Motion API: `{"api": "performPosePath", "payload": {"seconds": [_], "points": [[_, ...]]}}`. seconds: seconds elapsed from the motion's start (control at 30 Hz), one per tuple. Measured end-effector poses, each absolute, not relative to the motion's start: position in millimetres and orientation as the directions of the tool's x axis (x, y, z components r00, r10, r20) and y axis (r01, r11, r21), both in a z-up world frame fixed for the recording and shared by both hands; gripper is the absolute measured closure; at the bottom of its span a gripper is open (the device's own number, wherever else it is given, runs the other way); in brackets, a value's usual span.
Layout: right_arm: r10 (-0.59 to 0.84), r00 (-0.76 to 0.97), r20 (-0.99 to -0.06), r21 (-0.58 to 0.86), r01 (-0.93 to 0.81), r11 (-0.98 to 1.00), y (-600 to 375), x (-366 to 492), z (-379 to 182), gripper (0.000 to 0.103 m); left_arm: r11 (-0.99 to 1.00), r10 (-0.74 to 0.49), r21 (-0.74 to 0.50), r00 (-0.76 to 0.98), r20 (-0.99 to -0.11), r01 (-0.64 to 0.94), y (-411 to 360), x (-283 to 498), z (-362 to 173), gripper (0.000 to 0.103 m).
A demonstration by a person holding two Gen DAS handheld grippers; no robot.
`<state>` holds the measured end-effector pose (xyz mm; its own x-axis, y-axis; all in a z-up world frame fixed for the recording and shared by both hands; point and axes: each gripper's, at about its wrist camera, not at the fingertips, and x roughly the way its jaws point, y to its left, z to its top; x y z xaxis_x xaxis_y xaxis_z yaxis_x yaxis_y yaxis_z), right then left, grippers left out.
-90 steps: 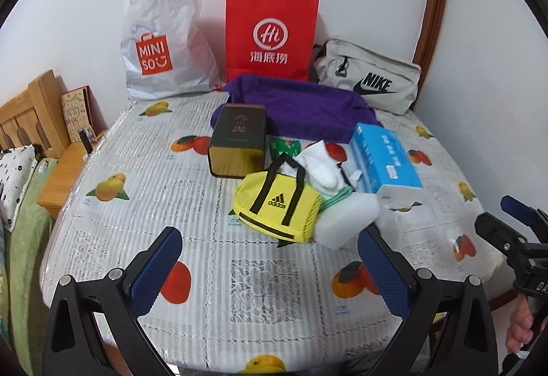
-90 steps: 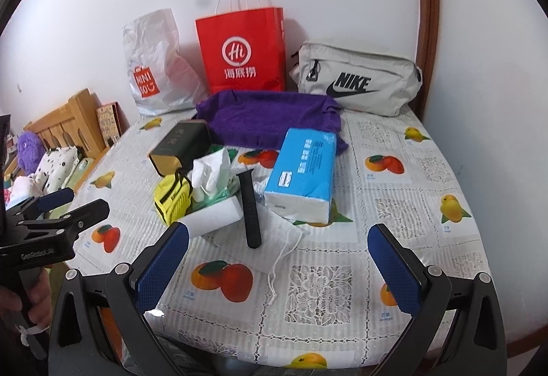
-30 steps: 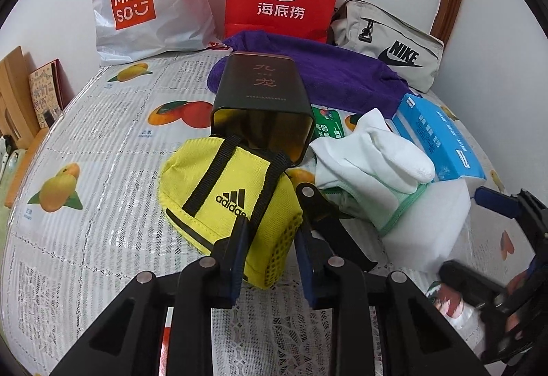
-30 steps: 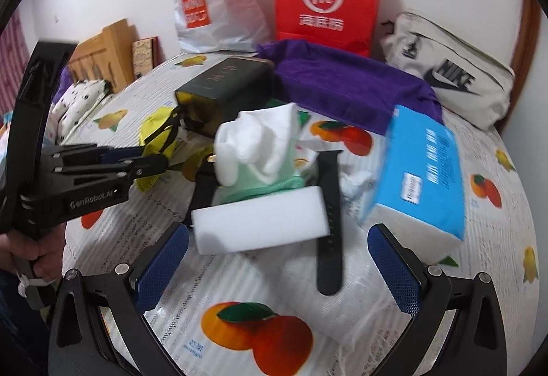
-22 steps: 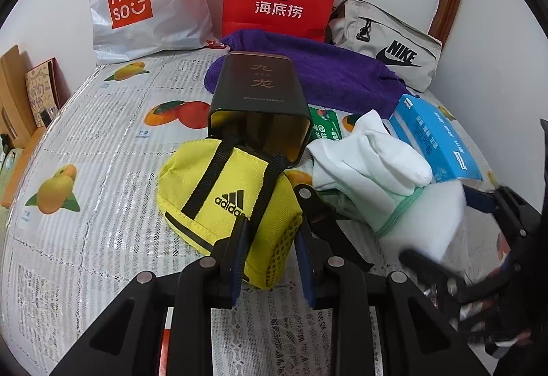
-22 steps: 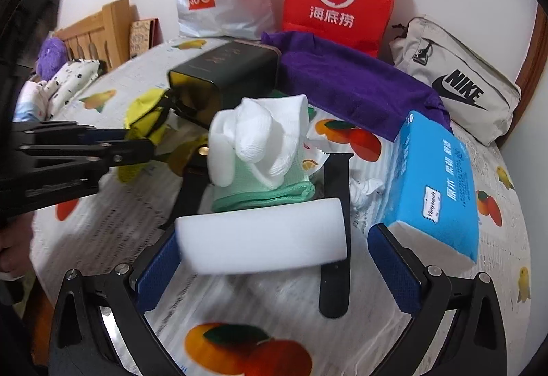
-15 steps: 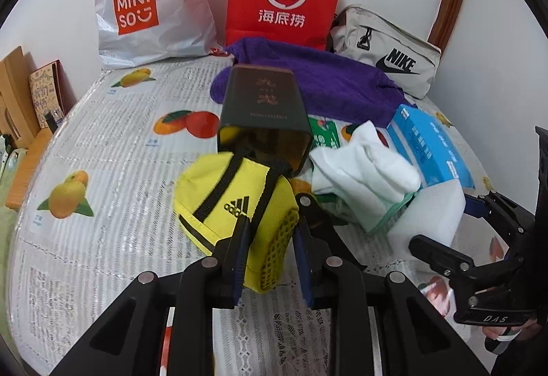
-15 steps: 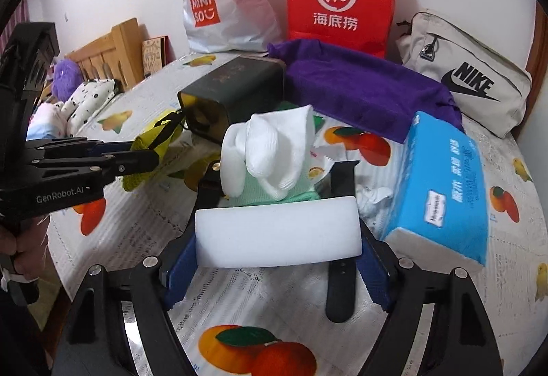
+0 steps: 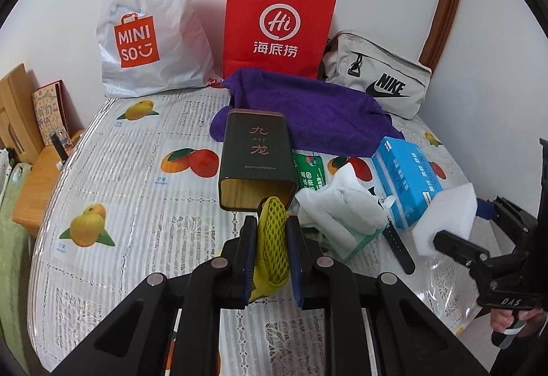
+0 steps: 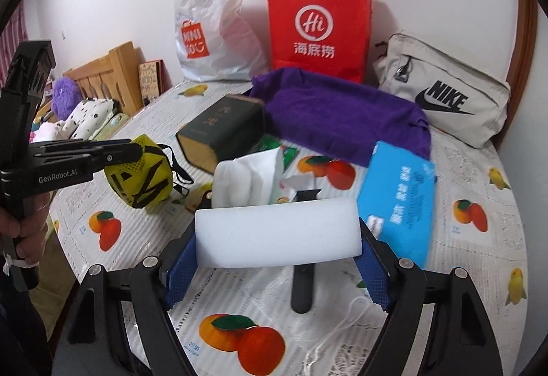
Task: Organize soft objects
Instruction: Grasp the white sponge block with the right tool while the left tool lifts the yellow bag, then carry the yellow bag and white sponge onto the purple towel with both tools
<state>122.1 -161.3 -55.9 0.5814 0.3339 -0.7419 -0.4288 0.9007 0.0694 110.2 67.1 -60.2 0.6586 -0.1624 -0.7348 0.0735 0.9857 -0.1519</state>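
The left tongs (image 9: pixel 270 252) are clenched on the yellow pouch (image 10: pixel 142 172), lifted clear of the bench (image 9: pixel 137 170); the right tongs (image 10: pixel 277 239) squeeze the white foam block (image 10: pixel 277 233) by its ends, just above the black strap (image 10: pixel 303 287). The thin mesh pinch may slip. The bowed foam could pop free onto the white socks (image 10: pixel 246 180) or the blue tissue pack (image 10: pixel 400 201).

Yellow mesh pouch (image 9: pixel 273 239) w/ black straps, pinched & lifted off table, white foam block (image 10: pixel 277 235) held level, clamped at both ends, white socks (image 9: pixel 346 204) bunched on table
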Motion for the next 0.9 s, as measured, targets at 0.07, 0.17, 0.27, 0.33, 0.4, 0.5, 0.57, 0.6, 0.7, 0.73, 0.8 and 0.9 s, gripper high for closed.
{"api": "performPosePath", "payload": {"seconds": [0.07, 0.17, 0.27, 0.33, 0.4, 0.5, 0.57, 0.6, 0.7, 0.73, 0.8, 0.9], "points": [[0.335, 0.582, -0.741, 0.076, -0.424, 0.903, -165.0, 124.4, -52.6, 0.022, 0.985, -0.166, -0.159, 0.656, -0.736, 0.072, 66.7, 111.8, -59.5, 0.088], [0.336, 0.588, -0.736, 0.076, -0.421, 0.904, -167.6, 124.3, -49.2, 0.022, 0.983, -0.175, -0.162, 0.657, -0.733, 0.081, 67.0, 111.8, -55.5, 0.088], [0.341, 0.59, -0.732, 0.081, -0.421, 0.903, -168.8, 127.2, -46.5, 0.022, 0.984, -0.17, -0.156, 0.663, -0.729, 0.081, 66.1, 112.8, -50.3, 0.088], [0.341, 0.593, -0.73, 0.082, -0.419, 0.904, -169.3, 128.6, -44.8, 0.022, 0.983, -0.176, -0.16, 0.666, -0.725, 0.085, 65.6, 113.3, -45.4, 0.089], [0.349, 0.592, -0.727, 0.092, -0.419, 0.903, -170.1, 131.3, -41.9, 0.022, 0.982, -0.186, -0.166, 0.673, -0.716, 0.096, 64.9, 112.4, -38.7, 0.089], [0.363, 0.589, -0.722, 0.105, -0.426, 0.899, -171.2, 135.4, -37.2, 0.022, 0.979, -0.197, -0.175, 0.683, -0.703, 0.103, 64.6, 113.1, -29.3, 0.089], [0.357, 0.597, -0.718, 0.101, -0.419, 0.902, -173.1, 139.3, -33.8, 0.022, 0.978, -0.201, -0.178, 0.692, -0.693, 0.106, 64.2, 114.7, -22.6, 0.089], [0.358, 0.598, -0.717, 0.104, -0.416, 0.903, -174.2, 141.3, -32.4, 0.022, 0.978, -0.201, -0.178, 0.696, -0.689, 0.106, 64.2, 116.0, -19.4, 0.089], [0.368, 0.597, -0.713, 0.123, -0.41, 0.904, -178.1, 149.4, -28.3, 0.022, 0.978, -0.201, -0.175, 0.707, -0.678, 0.111, 63.0, 121.4, -10.3, 0.089], [0.366, 0.598, -0.713, 0.124, -0.407, 0.905, -178.9, 151.7, -27.7, 0.022, 0.979, -0.2, -0.172, 0.711, -0.674, 0.113, 62.4, 123.8, -6.8, 0.089], [0.362, 0.602, -0.712, 0.125, -0.398, 0.909, -181.4, 158.1, -25.6, 0.022, 0.979, -0.199, -0.167, 0.718, -0.667, 0.117, 61.5, 129.2, -0.3, 0.089], [0.349, 0.606, -0.715, 0.127, -0.379, 0.917, -186.3, 169.9, -22.9, 0.022, 0.981, -0.193, -0.155, 0.727, -0.659, 0.12, 59.4, 139.9, 8.3, 0.089]]}}
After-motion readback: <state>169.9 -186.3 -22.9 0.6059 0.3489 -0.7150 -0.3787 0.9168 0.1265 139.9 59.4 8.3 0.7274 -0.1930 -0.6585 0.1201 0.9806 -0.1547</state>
